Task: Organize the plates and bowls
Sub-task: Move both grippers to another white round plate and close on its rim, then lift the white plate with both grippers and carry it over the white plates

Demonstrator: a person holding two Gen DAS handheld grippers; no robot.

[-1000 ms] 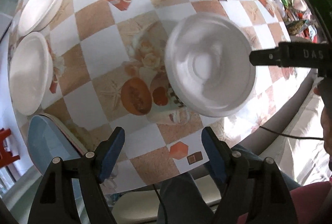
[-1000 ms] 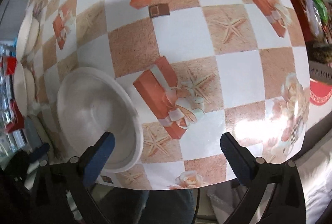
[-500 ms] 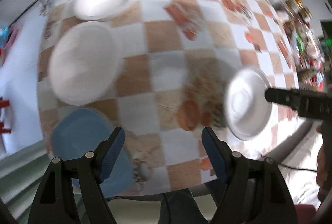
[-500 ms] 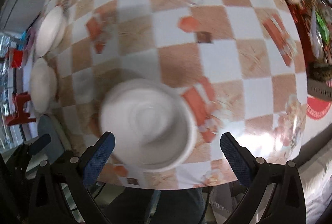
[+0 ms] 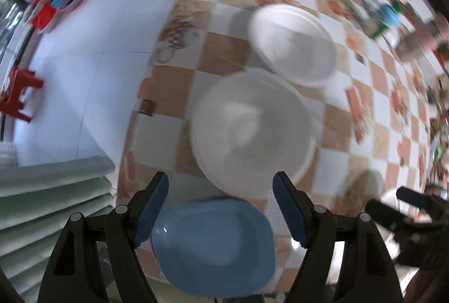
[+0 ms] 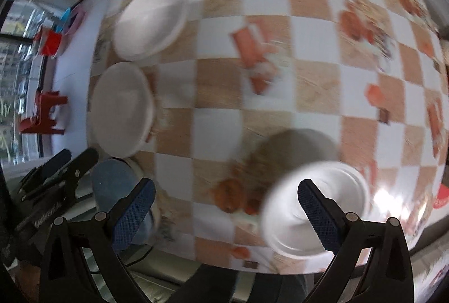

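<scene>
In the left wrist view my open left gripper (image 5: pixel 220 207) hovers over a blue plate (image 5: pixel 213 247) at the table's near edge. A white bowl (image 5: pixel 252 132) sits just beyond its fingertips, and a second white bowl (image 5: pixel 293 46) lies behind that. In the right wrist view my open right gripper (image 6: pixel 224 211) is above the checkered table; a small white bowl (image 6: pixel 314 207) lies by its right finger, not gripped. The two white bowls (image 6: pixel 120 109) (image 6: pixel 150 21) and the blue plate (image 6: pixel 112 185) show at the left there, with the left gripper (image 6: pixel 59 168) beside them.
The checkered tablecloth (image 6: pixel 266 78) covers the table. Cups and clutter (image 5: pixel 387 19) stand along the far edge. A red stool (image 5: pixel 19 95) stands on the white floor to the left. Green slats (image 5: pixel 50 204) lie at the lower left.
Both grippers have swung left; the left one now faces the two white bowls and the blue plate. The small white bowl has shifted to the right finger's side of the right wrist view.
</scene>
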